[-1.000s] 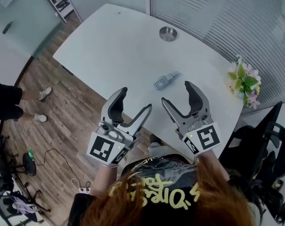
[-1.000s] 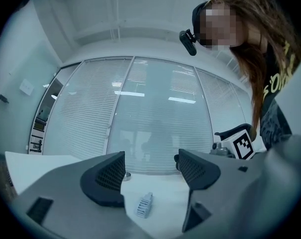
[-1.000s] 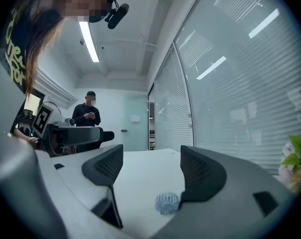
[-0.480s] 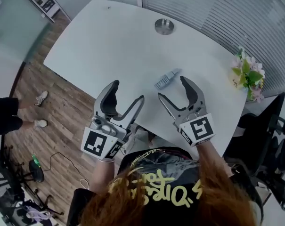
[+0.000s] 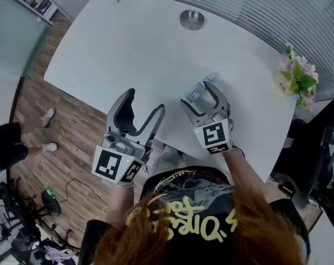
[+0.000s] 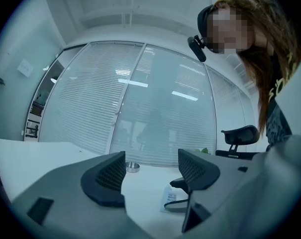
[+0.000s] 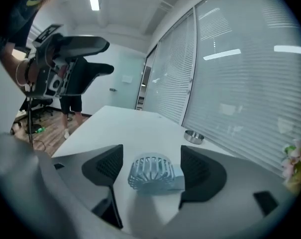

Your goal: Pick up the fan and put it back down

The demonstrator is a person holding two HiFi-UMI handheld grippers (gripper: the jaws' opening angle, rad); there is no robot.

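Right claw (image 5: 203, 93) is dropping forward from above the table's (image 5: 128, 37) near edge, and is now straddling the fan (image 7: 151, 172), which is lying on the table near its near edge. Its jaws are standing wide apart, one on each side of the grille head, not yet pressing. Left claw (image 5: 144, 105) is hanging open and empty off the near edge. A good grip is probably calling for centring the head between the pads, sinking a little lower, then closing gently, since the thin grille is looking easy to crush.
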